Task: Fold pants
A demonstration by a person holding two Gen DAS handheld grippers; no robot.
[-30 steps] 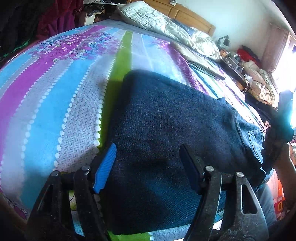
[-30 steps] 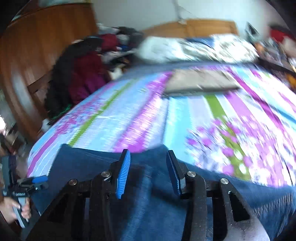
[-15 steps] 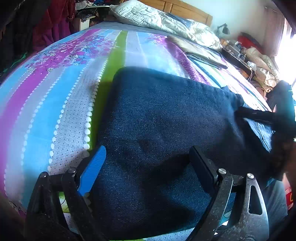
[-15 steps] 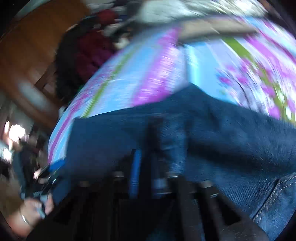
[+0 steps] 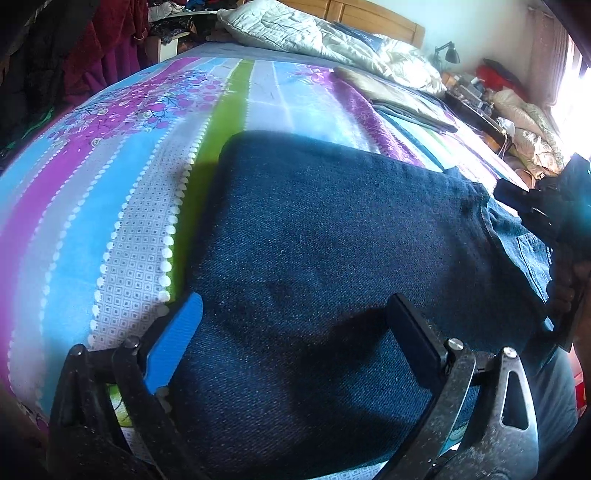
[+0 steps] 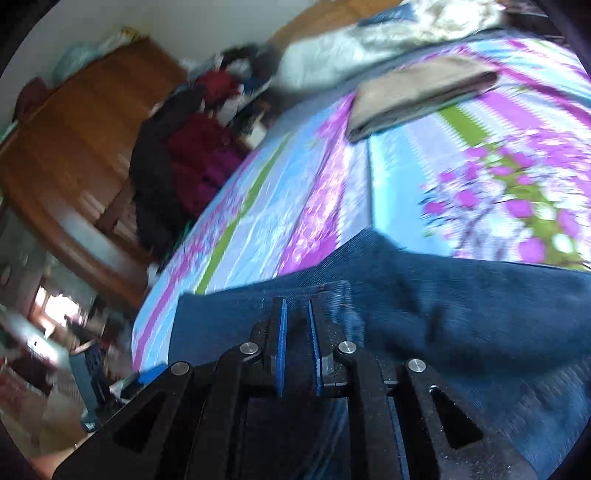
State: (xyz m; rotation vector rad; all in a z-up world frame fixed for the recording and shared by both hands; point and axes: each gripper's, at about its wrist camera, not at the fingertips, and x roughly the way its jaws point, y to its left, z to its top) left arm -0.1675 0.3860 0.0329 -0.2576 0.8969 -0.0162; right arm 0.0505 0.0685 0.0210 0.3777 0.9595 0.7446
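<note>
Closest to my left lens, the left gripper [image 5: 295, 325] hung with its jaws spread wide, holding nothing; the blue pad sat at the left edge of the pants [image 5: 332, 258] and the dark pad hovered low above the denim, though I could not tell whether either touched. I judged I had kept it open and low to steady or smooth the folded panel, or to take that edge next. On my right lens, the right gripper [image 6: 297, 347] had its jaws drawn nearly together with only a thin slit between the blue pads; they looked to be pinching a fold of the jeans near a seamed edge, but motion blur left me unsure how firm the hold was. That hold seemed meant to carry the cloth over for another fold. Beyond both tools the jeans lay as a dark, already doubled rectangle on the striped, flowered bedsheet [image 5: 129, 192]. Farther off rested a folded tan garment [image 6: 417, 96], then the crumpled pale quilt [image 5: 314, 33] by the headboard.
</note>
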